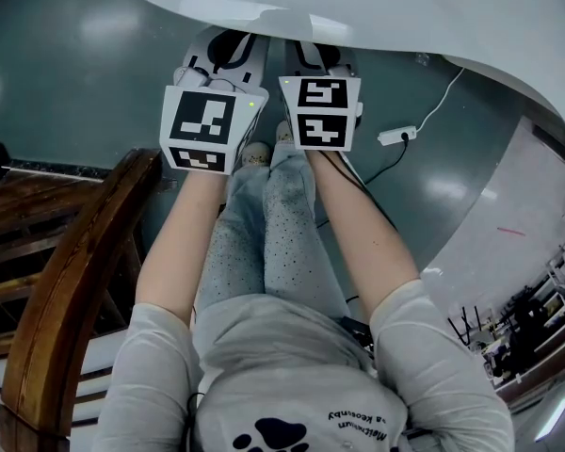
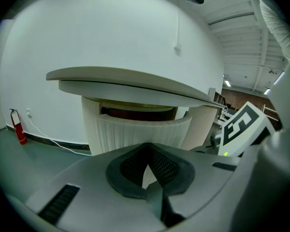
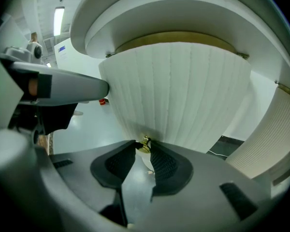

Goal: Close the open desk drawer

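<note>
The white desk point(image 1: 405, 8) curves overhead in the head view. In the left gripper view its ribbed white drawer point(image 2: 135, 132) stands pulled out under the top, with a dark gap above the front. The right gripper view shows the drawer front point(image 3: 183, 95) close up, with a small brass knob point(image 3: 145, 143) low on it. My right gripper point(image 3: 144, 146) has its two pads closed against that knob. My left gripper point(image 2: 147, 149) hangs short of the drawer, its pads meeting at the tips with nothing between them. Both grippers point(image 1: 228, 45) point(image 1: 315, 55) reach side by side under the desk edge.
A dark wooden chair point(image 1: 66, 252) stands at my left. A white power strip point(image 1: 395, 136) with its cable lies on the grey floor to the right. A red fire extinguisher point(image 2: 19, 129) stands by the far wall. My legs point(image 1: 264, 224) are below the grippers.
</note>
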The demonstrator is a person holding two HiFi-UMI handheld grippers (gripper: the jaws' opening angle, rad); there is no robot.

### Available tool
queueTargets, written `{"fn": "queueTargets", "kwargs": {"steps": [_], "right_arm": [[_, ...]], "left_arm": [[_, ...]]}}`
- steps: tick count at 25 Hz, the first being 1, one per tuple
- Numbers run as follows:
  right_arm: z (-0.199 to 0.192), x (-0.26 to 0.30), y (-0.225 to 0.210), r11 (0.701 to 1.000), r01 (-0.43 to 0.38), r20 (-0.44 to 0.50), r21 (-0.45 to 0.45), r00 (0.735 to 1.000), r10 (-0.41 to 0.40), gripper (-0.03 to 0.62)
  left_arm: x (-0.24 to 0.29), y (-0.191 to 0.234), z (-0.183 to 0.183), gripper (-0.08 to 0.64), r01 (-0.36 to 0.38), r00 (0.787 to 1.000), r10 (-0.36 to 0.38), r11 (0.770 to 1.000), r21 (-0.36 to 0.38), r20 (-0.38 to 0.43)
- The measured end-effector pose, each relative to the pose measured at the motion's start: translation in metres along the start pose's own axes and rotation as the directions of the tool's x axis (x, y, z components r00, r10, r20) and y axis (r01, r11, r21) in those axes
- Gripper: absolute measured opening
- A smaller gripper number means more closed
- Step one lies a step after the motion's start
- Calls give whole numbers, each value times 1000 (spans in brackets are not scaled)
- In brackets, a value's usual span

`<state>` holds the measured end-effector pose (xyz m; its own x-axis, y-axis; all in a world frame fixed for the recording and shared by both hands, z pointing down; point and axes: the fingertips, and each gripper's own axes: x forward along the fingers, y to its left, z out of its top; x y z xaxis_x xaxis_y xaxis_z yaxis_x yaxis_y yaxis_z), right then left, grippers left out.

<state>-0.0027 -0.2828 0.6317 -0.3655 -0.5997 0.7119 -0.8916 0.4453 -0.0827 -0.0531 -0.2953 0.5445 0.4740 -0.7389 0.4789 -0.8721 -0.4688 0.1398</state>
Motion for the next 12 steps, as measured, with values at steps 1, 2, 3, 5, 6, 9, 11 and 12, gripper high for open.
{"fn": "queueTargets", "kwargs": {"steps": [1, 2, 3, 5, 6, 9, 11, 12], "right_arm": [[1, 1, -1, 1000, 1, 2, -1, 1000, -1, 107], [3, 2, -2, 1000, 1, 4, -2, 1000, -1, 107], [4, 4, -3, 1000, 2, 5, -4, 1000, -2, 107], [7, 5, -5, 1000, 3, 9, -6, 1000, -3, 107], [9, 6, -5, 1000, 3, 11, -8, 1000, -3, 107], [14, 7, -8, 1000, 6, 15, -12, 1000, -6, 107], [16, 9, -10, 1000, 8, 16, -12, 1000, -8, 107], [16, 10, -10, 1000, 8, 16, -12, 1000, -8, 107]], "left_arm": [[2, 1, 1, 9, -1, 1000, 1, 1000, -1, 1], [3, 1, 1, 8, -1, 1000, 1, 1000, -2, 3], [5, 2, 2, 9, -2, 1000, 2, 1000, -3, 5], [7, 4, 5, 9, -5, 1000, 5, 1000, -4, 12], [8, 5, 7, 9, -6, 1000, 6, 1000, -6, 16], [11, 7, 11, 9, -11, 1000, 11, 1000, -12, 23], [14, 8, 12, 9, -11, 1000, 12, 1000, -13, 26], [15, 9, 13, 9, -11, 1000, 12, 1000, -13, 27]]}}
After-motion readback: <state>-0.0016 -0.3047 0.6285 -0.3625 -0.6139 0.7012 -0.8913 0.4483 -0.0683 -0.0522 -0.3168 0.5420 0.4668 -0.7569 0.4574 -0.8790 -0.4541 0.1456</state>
